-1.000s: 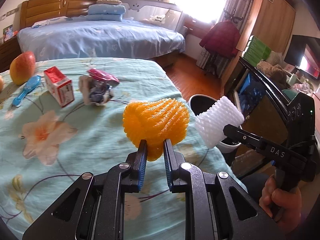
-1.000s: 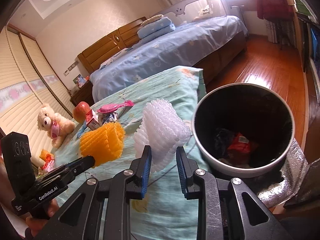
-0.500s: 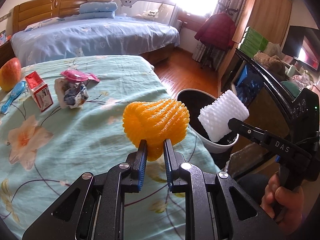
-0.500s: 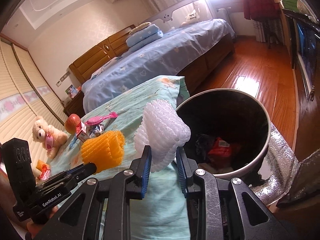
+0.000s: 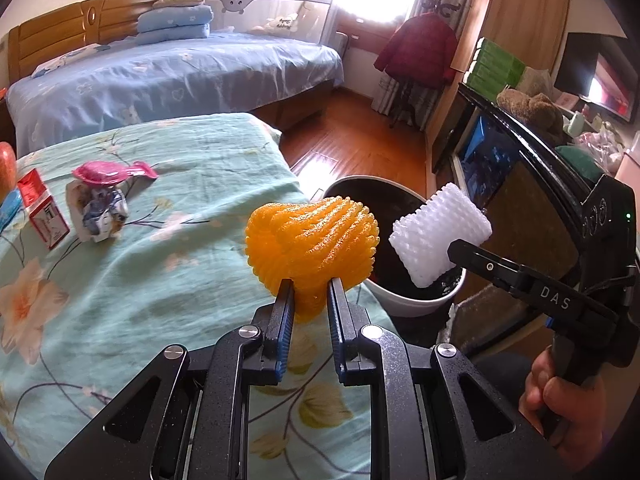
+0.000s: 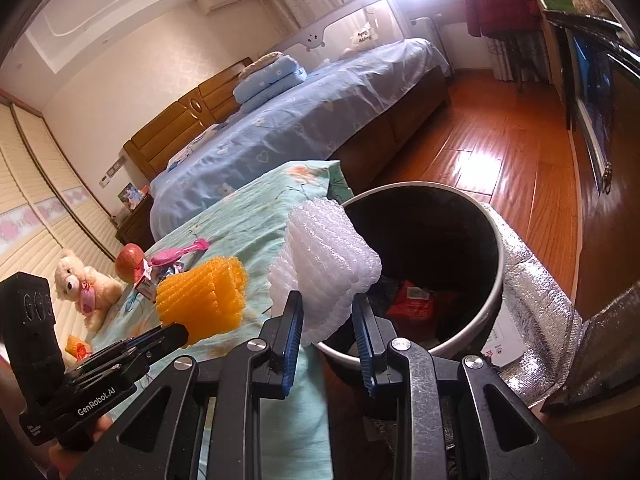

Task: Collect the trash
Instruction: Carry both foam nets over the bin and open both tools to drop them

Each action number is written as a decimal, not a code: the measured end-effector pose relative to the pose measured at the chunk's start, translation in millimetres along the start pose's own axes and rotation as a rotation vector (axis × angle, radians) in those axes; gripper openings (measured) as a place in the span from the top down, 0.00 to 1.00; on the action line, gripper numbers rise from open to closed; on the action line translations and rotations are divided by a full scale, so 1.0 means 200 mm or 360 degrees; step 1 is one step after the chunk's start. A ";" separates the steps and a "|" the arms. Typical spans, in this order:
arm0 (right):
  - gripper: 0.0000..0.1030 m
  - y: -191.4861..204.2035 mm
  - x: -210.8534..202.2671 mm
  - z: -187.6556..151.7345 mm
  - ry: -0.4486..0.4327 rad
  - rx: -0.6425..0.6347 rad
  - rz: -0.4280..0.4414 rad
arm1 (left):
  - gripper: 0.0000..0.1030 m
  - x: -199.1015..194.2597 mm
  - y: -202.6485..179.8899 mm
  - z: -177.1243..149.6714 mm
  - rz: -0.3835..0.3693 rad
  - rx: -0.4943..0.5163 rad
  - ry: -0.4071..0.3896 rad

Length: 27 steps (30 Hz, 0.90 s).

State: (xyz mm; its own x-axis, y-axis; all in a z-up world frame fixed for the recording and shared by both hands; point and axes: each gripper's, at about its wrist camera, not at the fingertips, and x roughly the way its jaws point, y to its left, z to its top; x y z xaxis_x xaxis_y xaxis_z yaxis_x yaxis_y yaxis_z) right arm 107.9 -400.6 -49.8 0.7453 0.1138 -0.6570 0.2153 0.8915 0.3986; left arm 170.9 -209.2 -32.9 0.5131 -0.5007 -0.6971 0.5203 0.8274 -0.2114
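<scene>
Right wrist: claw (image 6: 326,316) grips white foam net (image 6: 324,264).

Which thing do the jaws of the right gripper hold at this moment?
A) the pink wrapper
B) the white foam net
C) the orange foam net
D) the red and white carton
B: in the right wrist view the right gripper has its jaws closed on the white foam net near the rim of the trash bin, while the orange foam net sits in the left gripper.

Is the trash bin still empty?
No, the bin already holds a crumpled red wrapper and other dark scraps at its bottom.
</scene>
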 end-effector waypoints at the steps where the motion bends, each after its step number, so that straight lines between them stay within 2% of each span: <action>1: 0.75 -0.01 0.00 0.00 -0.0003 0.0003 -0.0010 | 0.85 0.01 -0.01 0.00 -0.0001 0.0006 0.0003; 27: 0.74 -0.18 0.02 0.09 -0.0022 0.0070 -0.0103 | 0.85 0.19 -0.20 0.13 -0.0028 0.0090 0.0052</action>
State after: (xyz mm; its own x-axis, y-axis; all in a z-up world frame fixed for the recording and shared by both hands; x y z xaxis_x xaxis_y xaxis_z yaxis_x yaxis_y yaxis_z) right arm 114.6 -439.2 -55.8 0.7376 0.0503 -0.6734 0.2905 0.8765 0.3837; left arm 186.3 -268.1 -33.0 0.4814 -0.5055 -0.7160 0.5673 0.8024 -0.1851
